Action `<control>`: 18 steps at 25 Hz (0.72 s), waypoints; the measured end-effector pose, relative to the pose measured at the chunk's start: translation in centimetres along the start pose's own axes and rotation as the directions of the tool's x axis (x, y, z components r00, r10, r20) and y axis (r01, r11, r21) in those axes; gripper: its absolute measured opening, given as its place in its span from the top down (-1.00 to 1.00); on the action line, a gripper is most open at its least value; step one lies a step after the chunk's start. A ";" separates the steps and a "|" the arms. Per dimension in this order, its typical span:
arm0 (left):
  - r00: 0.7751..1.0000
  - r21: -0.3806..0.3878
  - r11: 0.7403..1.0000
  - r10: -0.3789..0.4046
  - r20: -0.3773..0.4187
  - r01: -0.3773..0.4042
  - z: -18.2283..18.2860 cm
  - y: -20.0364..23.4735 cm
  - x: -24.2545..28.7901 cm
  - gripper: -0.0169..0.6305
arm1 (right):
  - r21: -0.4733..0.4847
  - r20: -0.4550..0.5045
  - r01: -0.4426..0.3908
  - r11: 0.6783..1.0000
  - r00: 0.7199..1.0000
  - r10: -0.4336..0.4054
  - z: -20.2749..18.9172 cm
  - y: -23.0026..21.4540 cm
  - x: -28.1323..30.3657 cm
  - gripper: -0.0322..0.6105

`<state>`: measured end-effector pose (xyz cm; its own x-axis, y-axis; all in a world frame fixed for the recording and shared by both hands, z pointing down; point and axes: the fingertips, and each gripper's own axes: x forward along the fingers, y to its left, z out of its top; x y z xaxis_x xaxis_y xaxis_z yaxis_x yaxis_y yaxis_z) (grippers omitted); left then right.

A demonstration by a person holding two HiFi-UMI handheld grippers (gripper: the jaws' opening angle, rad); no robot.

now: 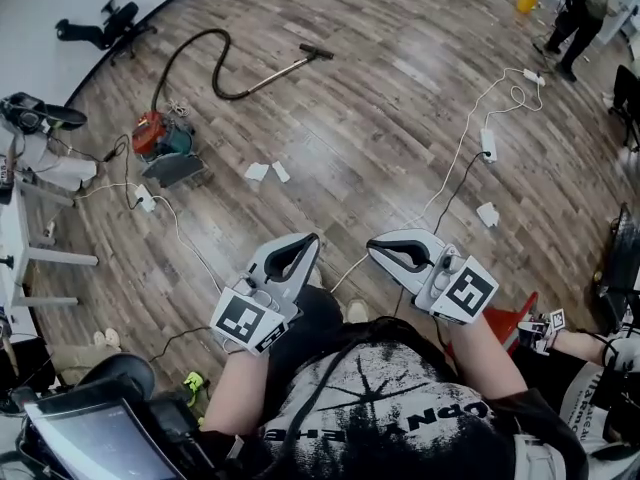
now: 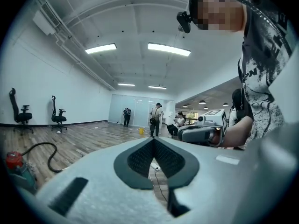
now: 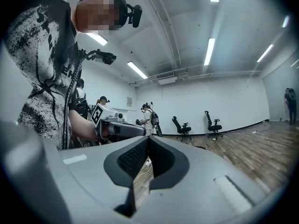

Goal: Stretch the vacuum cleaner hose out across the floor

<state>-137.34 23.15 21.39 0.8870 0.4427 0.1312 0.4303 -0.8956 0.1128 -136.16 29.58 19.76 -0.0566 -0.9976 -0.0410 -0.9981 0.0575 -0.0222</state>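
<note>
Spanning the whole head view: wood-plank floor (image 1: 380,118), littered, with desks and seating along its left edge.

Item, vacuum cleaner (image 1: 160,136): red and teal canister, standing on the floor at upper left, well apart from both grippers. Its black hose (image 1: 184,50) rises from the canister, loops over and curls back in a bend, not laid straight; a pale wand (image 1: 280,72) runs on from it to a dark floor head (image 1: 318,53). Nothing touches hose or canister.

Item, left gripper (image 1: 310,240): held low before the person's chest, jaws pressed together, nothing between them; in the left gripper view the pads meet at the tip.

Item, right gripper (image 1: 374,247): level with the left, tip facing it and just beside it, jaws likewise closed on nothing.

Item, white cable (image 1: 465,133): trails across the floor at right, past a power strip (image 1: 489,144).

Item, second power strip (image 1: 144,199): near the canister, lead attached.

Item, paper scraps (image 1: 258,172): two pale pieces between the canister and the grippers
</note>
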 end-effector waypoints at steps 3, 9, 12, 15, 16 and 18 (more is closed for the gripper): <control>0.999 -0.015 0.999 -0.032 -0.009 0.032 -0.7 1.5 1.2 0.94 | -0.008 -0.012 0.007 1.000 1.000 -0.007 -0.7 -1.2 1.3 0.88; 0.995 0.013 0.995 -0.100 -0.008 0.100 -0.1 8.0 3.6 0.94 | 0.047 -0.010 0.074 0.996 0.997 -0.074 -1.4 -7.1 7.3 0.88; 0.991 0.101 0.987 -0.128 0.034 0.124 2.0 12.0 4.5 0.94 | -0.026 -0.016 0.048 0.999 0.999 -0.048 -0.1 -9.8 12.4 0.88; 0.993 0.060 0.991 -0.117 -0.024 0.118 1.9 16.5 4.5 0.94 | -0.060 -0.001 0.035 0.998 0.999 -0.035 1.2 -12.3 16.5 0.88; 0.992 0.049 0.992 -0.116 -0.040 0.118 1.8 17.8 4.5 0.94 | -0.063 0.006 0.037 0.997 0.999 -0.037 1.6 -13.0 17.6 0.88; 0.992 0.070 0.989 -0.125 -0.026 0.127 2.7 20.0 4.6 0.94 | -0.062 0.016 0.041 0.997 0.999 -0.040 1.9 -14.3 19.6 0.88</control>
<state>-124.18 7.16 21.64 0.8214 0.5526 0.1415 0.5502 -0.8329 0.0594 -122.91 9.29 17.36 -0.0160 -0.9983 -0.0557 -0.9992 0.0139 0.0383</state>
